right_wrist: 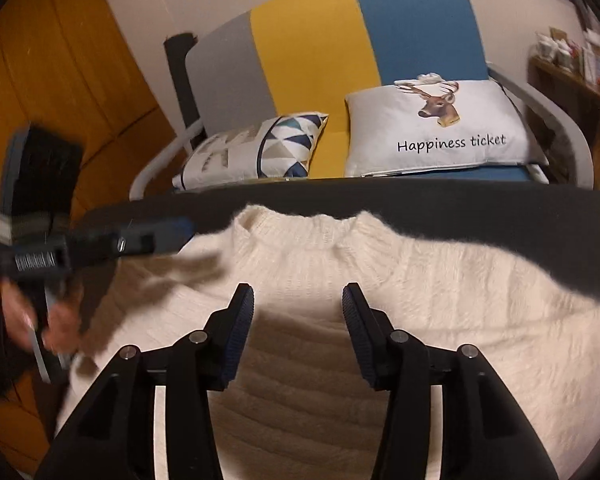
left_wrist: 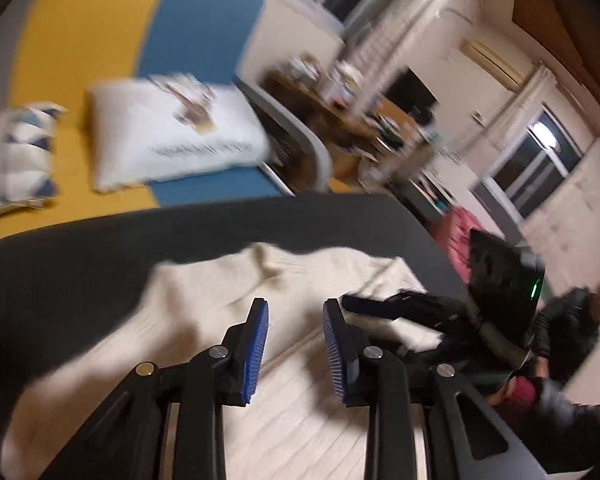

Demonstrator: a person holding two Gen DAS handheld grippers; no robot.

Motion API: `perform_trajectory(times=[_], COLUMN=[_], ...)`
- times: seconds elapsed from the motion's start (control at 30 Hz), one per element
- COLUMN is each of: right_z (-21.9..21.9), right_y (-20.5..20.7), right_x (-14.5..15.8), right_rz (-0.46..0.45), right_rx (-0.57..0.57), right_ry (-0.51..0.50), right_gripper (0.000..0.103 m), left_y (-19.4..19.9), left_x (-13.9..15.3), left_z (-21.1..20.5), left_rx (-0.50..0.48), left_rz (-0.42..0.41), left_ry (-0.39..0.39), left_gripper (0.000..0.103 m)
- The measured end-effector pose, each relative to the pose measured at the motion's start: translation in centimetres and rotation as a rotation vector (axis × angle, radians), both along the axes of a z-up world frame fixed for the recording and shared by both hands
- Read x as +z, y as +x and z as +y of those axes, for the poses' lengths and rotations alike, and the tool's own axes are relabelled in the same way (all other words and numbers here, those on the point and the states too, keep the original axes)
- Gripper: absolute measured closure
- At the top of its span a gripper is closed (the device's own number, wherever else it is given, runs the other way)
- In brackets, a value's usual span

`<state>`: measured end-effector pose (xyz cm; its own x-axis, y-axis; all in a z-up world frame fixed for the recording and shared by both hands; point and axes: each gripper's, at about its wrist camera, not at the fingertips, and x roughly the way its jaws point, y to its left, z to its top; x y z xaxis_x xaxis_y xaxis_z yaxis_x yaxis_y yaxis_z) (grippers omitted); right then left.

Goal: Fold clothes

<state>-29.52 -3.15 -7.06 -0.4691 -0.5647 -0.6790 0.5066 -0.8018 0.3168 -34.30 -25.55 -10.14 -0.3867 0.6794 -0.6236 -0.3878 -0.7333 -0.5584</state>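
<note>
A cream knitted sweater (right_wrist: 460,300) lies flat on the dark table (right_wrist: 500,208), its round neckline (right_wrist: 300,226) towards the far edge. My right gripper (right_wrist: 298,292) hovers open over the sweater's chest, just below the neckline, with nothing between its pads. My left gripper (left_wrist: 296,312) is also open and empty above the sweater (left_wrist: 204,312), which is blurred in the left wrist view. Seen from the right wrist, the left gripper (right_wrist: 176,228) reaches in from the left near the shoulder, held by a hand (right_wrist: 56,328). The right gripper (left_wrist: 372,304) shows beside the left one.
Beyond the table's far edge stands a sofa (right_wrist: 312,52) in grey, yellow and blue. On it lie a deer cushion (right_wrist: 440,132) and a triangle-patterned cushion (right_wrist: 268,148). Wooden floor (right_wrist: 60,80) is at the left; a cluttered shelf (right_wrist: 572,64) at the right.
</note>
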Motion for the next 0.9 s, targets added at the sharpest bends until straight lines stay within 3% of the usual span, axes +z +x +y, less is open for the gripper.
perform_trajectory(times=[0.1, 0.13, 0.33, 0.5, 0.63, 0.7, 0.77, 0.8, 0.9], right_z=[0.4, 1.0, 4.4, 4.8, 5.0, 4.9, 4.9, 4.9, 4.9], right_y=[-0.7, -0.8, -1.4, -1.4, -1.2, -1.0, -1.0, -1.0, -0.9], right_x=[-2.0, -2.6, -4.4, -4.5, -4.4, -4.4, -4.5, -4.5, -4.5], right_rz=[-0.028, -0.039, -0.103, -0.104, -0.101, -0.098, -0.098, -0.097, -0.096], right_rx=[-0.029, -0.045, -0.079, -0.076, -0.078, -0.080, -0.080, -0.080, -0.081], right_ry=[0.074, 0.058, -0.189, -0.232, -0.248, -0.245, -0.243, -0.244, -0.245], right_gripper=[0.053, 0.053, 0.053, 0.053, 0.053, 0.053, 0.053, 0.053, 0.053], left_y=[-4.4, -5.6, -7.9, -8.0, -7.9, -7.9, -8.0, -7.9, -7.2], left_x=[-2.2, -3.1, -6.4, -6.6, -5.1, -4.9, -5.5, -5.8, -5.0], left_z=[1.5, 1.7, 3.4, 4.0, 4.2, 4.8, 5.6, 5.4, 3.3], left_rx=[-0.033, -0.039, -0.075, -0.068, -0.058, -0.049, -0.034, -0.033, -0.017], left_rz=[-0.124, -0.171, -0.328, -0.363, -0.299, -0.265, -0.273, -0.296, -0.296], left_ry=[0.024, 0.048, 0.129, 0.141, 0.213, 0.154, 0.014, 0.011, 0.096], left_gripper=[0.074, 0.074, 0.074, 0.075, 0.076, 0.082, 0.088, 0.087, 0.078])
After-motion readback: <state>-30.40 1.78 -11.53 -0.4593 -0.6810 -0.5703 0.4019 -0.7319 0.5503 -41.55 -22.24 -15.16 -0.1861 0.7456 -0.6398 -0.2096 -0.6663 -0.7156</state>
